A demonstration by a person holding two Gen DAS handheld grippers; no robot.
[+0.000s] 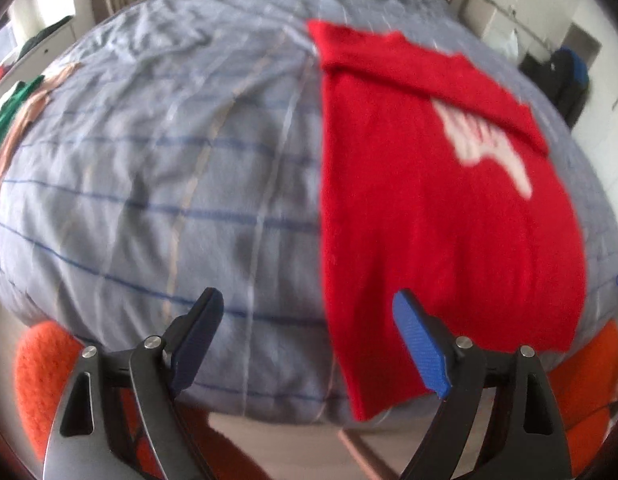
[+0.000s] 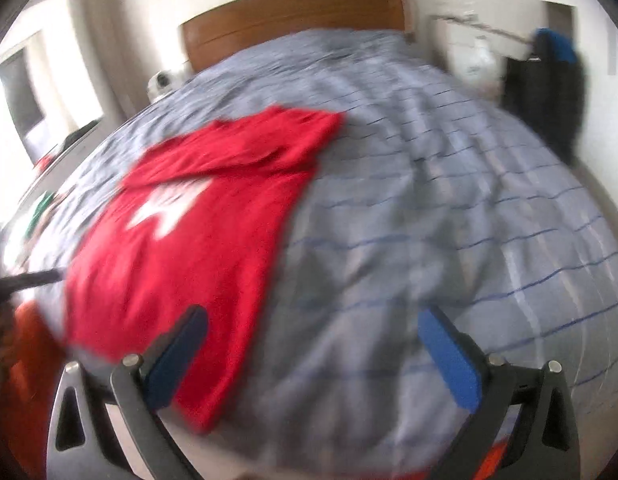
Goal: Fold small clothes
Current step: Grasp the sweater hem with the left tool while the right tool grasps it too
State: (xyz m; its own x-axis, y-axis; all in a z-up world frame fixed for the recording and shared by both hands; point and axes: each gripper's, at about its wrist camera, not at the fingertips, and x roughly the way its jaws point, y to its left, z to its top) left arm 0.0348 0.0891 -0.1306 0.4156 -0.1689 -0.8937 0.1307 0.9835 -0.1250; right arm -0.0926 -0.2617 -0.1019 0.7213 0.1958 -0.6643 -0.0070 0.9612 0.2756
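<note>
Both tools, left tool (image 1: 309, 344) and right tool (image 2: 313, 354), hang wide open and empty over the bed (image 1: 169, 168), where the red shirt (image 1: 429, 208) already lies with sides and sleeves folded in, so I'd guess only the bottom-to-top fold remains

A wide stretch of bare checked bedcover (image 1: 157, 168) is left free beside the red shirt (image 1: 429, 220), which is spread near the bed's foot edge. Passage at the far end is closed off by the wooden headboard (image 2: 297, 16); dark clothes (image 2: 549, 84) are hung alongside the bed.
</note>
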